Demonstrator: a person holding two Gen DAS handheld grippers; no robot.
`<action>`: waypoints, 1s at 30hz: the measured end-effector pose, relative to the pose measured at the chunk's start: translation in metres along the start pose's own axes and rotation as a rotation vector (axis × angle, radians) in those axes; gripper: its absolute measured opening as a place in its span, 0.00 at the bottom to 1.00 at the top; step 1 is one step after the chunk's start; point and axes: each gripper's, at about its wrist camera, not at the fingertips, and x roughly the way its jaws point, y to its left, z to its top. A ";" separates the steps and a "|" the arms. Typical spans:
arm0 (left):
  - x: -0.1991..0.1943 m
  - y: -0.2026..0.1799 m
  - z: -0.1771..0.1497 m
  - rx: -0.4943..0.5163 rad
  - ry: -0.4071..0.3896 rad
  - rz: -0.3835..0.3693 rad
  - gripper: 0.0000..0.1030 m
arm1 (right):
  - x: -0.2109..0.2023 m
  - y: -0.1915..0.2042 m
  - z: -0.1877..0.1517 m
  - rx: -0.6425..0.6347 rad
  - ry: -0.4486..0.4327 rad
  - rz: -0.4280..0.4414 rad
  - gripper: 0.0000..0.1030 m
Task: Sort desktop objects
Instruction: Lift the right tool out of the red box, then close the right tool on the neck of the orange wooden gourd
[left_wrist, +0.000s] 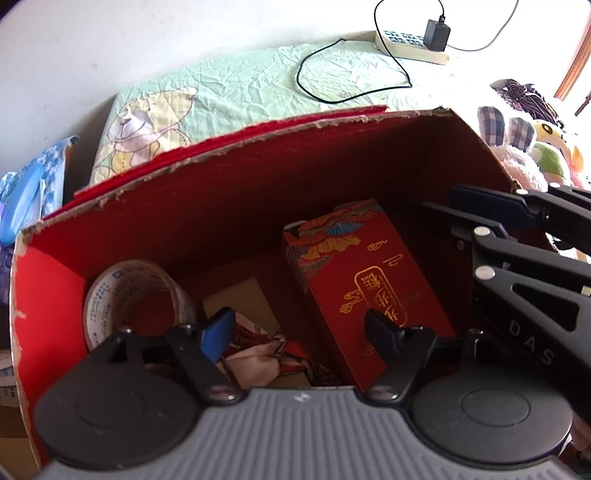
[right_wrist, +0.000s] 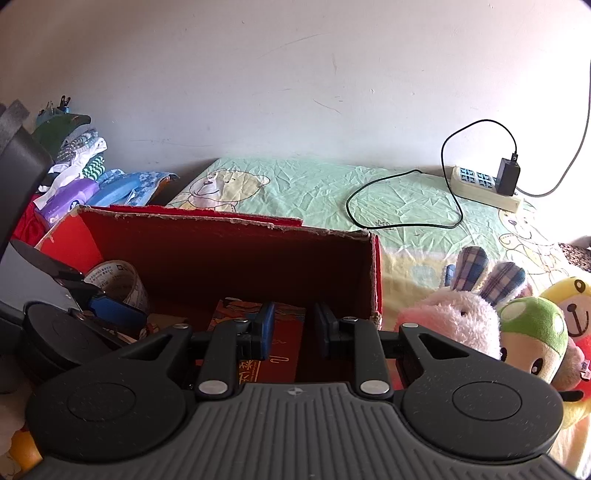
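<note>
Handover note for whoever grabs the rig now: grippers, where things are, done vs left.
Left gripper: open, empty, above the red cardboard box.
Right gripper: open, empty, over the same box's right half.
In the box: tape roll at the left wall, red gift carton lying toward the right, patterned cloth and a tan flat box between them.
Done: those four are stowed.
Left: the plush toys on the bedsheet right of the box look unsorted; the power strip with charger also stays out. Whether they belong in the box is unclear.
</note>
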 end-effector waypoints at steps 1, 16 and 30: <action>-0.001 0.000 0.000 0.000 -0.004 0.003 0.76 | 0.000 0.000 0.000 0.001 -0.001 0.003 0.24; -0.018 -0.003 -0.005 0.004 -0.106 0.016 0.82 | -0.007 -0.015 -0.003 0.098 -0.053 0.101 0.29; -0.127 0.042 -0.072 -0.163 -0.292 0.033 0.93 | -0.063 -0.006 -0.002 0.152 -0.119 0.388 0.30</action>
